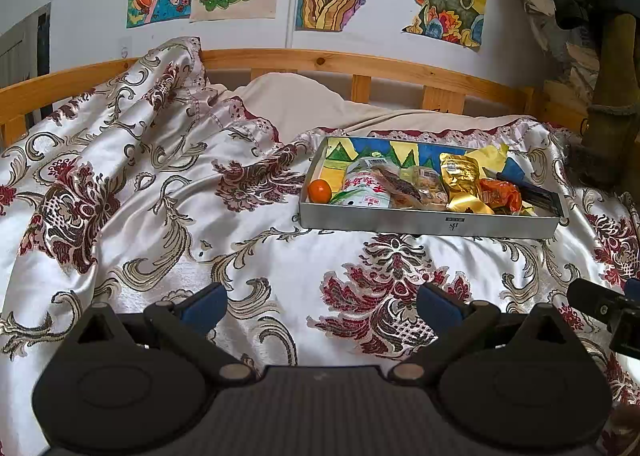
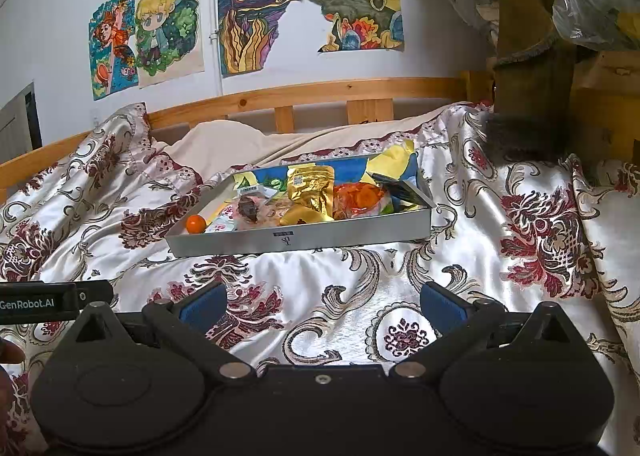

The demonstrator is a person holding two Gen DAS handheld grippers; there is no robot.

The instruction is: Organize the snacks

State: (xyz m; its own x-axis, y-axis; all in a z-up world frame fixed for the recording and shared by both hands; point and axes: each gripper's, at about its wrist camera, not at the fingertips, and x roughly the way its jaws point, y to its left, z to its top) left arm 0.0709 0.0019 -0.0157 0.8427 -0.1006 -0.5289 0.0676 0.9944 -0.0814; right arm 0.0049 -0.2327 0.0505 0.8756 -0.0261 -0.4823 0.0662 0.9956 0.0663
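- Snacks sit gathered in a shallow grey rectangular cardboard tray [image 1: 428, 223] resting on the glossy white bedspread with dark red floral pattern [image 1: 160, 192]; the tray serves here as the landmark.
- At the tray's left end lies a small round orange fruit [image 1: 320, 191], loose in the corner, where it could roll if the tray were tipped.
- Just right of the fruit, a white printed packet with red lettering [image 1: 366, 186] leans along the tray's length, and a brown-toned clear-wrapped snack [image 1: 404, 186] lies against it.
- Towards the tray's middle, a shiny gold foil pouch [image 2: 311, 187] stands propped, seemingly held up by the packets crowded round it.
- Right of the pouch is a crinkled orange wrapper [image 2: 360, 198], and at the tray's right end a flat black packet [image 2: 406, 192] rests against the wall.
- The left gripper [image 1: 320, 306] hovers in front of the tray, well short of its near wall, blue-padded jaws spread wide and empty.
- The right gripper [image 2: 320, 306] is likewise in front of the tray, jaws apart, holding nothing.
- Judging by this, the snacks are already collected and no grasp is under way; any further tidying would mean reaching over the near wall.
- Behind the tray runs a pale wooden bed rail [image 1: 360, 68].
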